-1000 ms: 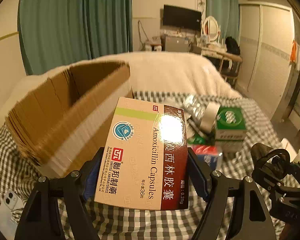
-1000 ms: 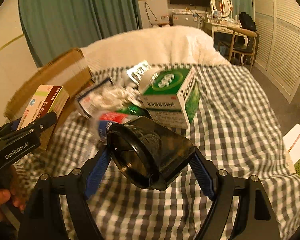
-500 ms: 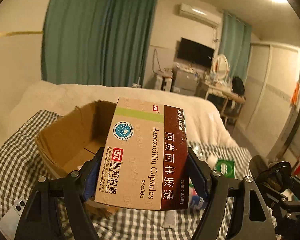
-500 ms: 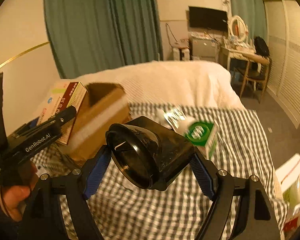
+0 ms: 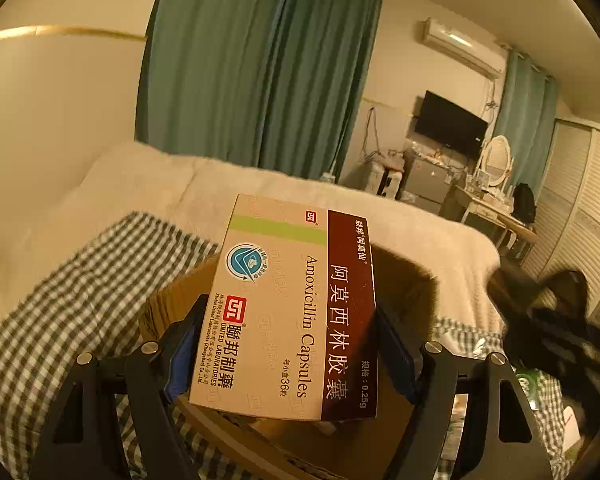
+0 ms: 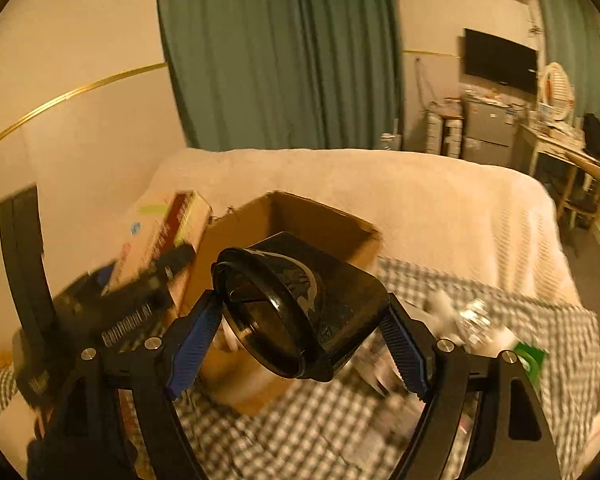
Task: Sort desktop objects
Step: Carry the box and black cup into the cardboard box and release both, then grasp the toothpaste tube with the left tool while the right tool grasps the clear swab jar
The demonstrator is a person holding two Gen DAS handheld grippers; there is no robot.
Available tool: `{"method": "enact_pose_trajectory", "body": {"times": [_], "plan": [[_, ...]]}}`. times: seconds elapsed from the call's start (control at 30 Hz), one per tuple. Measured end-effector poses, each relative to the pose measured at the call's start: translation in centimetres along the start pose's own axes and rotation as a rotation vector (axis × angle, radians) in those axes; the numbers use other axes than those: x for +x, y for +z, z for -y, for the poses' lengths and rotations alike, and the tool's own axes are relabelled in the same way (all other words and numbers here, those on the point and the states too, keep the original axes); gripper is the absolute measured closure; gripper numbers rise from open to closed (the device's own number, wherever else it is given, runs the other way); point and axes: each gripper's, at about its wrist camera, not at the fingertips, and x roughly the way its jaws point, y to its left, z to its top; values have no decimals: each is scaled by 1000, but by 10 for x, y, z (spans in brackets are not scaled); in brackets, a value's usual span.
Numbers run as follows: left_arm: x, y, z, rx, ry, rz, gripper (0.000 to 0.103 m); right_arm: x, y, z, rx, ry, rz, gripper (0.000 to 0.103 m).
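Note:
My left gripper point(image 5: 290, 356) is shut on an Amoxicillin capsule box point(image 5: 288, 304) and holds it over the open cardboard box point(image 5: 400, 280) on the checked cloth. In the right wrist view the same medicine box point(image 6: 160, 236) sits at the cardboard box's point(image 6: 300, 220) left wall. My right gripper point(image 6: 300, 332) is shut on a black cup-shaped object point(image 6: 300, 304), held in front of the cardboard box, right of the left gripper.
A pile of loose items with a green box point(image 6: 532, 360) and crumpled foil packs point(image 6: 472, 316) lies on the checked cloth point(image 6: 440, 288) to the right. A cream blanket point(image 6: 380, 180) covers the bed behind. Desk and TV stand at the far right.
Both grippers have lifted and swung left toward the cardboard box with their loads. The medicine box is now over the box opening. The pile has dropped to the lower right.

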Motion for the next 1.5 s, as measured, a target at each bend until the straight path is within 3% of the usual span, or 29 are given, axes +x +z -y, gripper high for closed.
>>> {"method": "enact_pose_trajectory", "body": {"times": [0.2, 0.33, 0.4, 0.47, 0.63, 0.73, 0.93, 1.1, 1.33, 1.5], "plan": [[33, -17, -5, 31, -12, -55, 25, 67, 20, -4, -2, 14, -45, 24], [36, -19, -3, 48, 2, -57, 23, 82, 23, 2, 41, 42, -45, 23], [32, -20, -3, 45, -1, -52, 17, 83, 24, 3, 50, 38, -46, 23], [25, -19, -2, 44, 27, -36, 3, 78, 24, 5, 68, 27, -34, 15], [-3, -13, 13, 74, 43, -14, 3, 38, 23, 9, 75, 24, 26, 13], [-24, -13, 29, 94, 5, -13, 3, 3, 15, 19, 73, -8, 48, 13], [-58, -39, 97, 181, -84, -60, 3, -74, -32, 63, 129, -148, 68, 12], [-54, -86, 144, 214, -134, -150, 3, -113, -91, 106, 206, -265, 37, 12], [-20, -158, 174, 314, -106, -261, 3, -129, -165, 147, 265, -336, 3, 12], [6, -189, 173, 298, -135, -320, 3, -112, -204, 161, 271, -348, -45, 12]]}}
